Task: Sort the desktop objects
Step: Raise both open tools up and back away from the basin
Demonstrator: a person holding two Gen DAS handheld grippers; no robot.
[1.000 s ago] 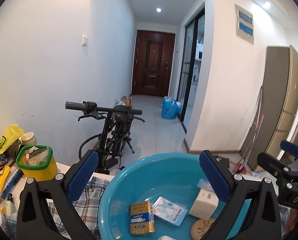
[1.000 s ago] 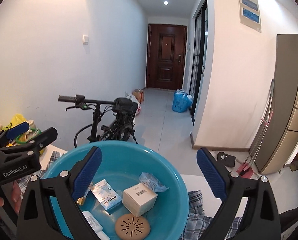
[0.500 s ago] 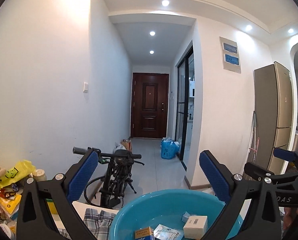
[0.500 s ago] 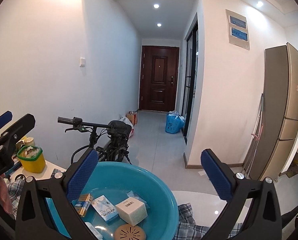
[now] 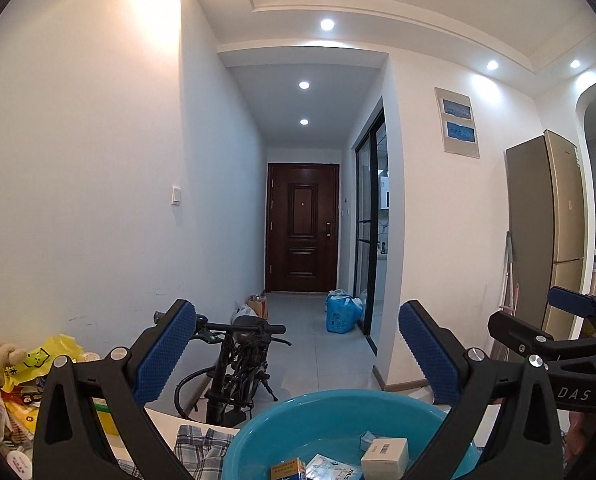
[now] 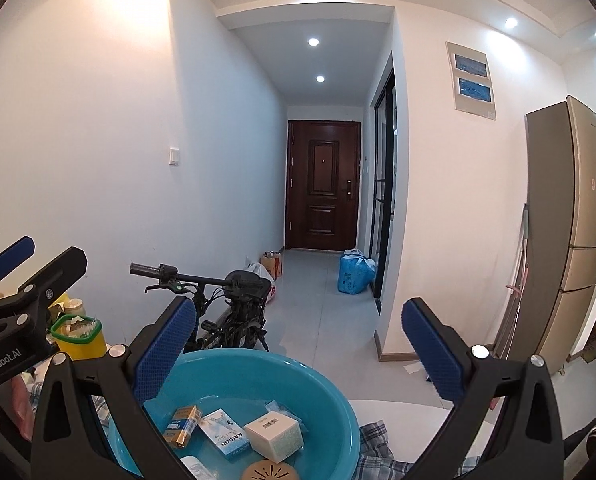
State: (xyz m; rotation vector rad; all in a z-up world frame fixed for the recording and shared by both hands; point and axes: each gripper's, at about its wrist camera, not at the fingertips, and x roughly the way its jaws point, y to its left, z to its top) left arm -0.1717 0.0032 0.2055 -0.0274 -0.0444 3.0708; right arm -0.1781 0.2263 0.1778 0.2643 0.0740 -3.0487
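While both tools pointed roughly level down the hallway, neither held anything: the right tool [image 6: 294,344] stood released, its jaws having just been opening with only air between them, and the left tool [image 5: 296,352] likewise stood spread wide and bare. Just below and ahead of both lay the blue basin [image 6: 337,412], resting on a checked cloth [image 6: 377,444] on the surface, and every sorted thing sat inside it. Near the basin's middle lay a white carton [image 6: 274,434], probably light and stiff, best pinched across its two flat side faces. Touching the carton's left side in the right wrist view lay a flat blue-and-white packet [image 6: 222,438], thin and likely slick, so its short edges would offer the surer hold. Left of that packet lay a gold-and-blue pack [image 6: 184,426], small, rigid and easy to squeeze across its narrow width. A round tan perforated disc [image 6: 270,470] at the basin's near wall looked hard and low, awkward to lift except by its rim. Left of the basin, outside it, stood a yellow cup with a green rim [image 6: 78,338], seemingly stuffed with scraps; it would probably crush under a hard pinch.
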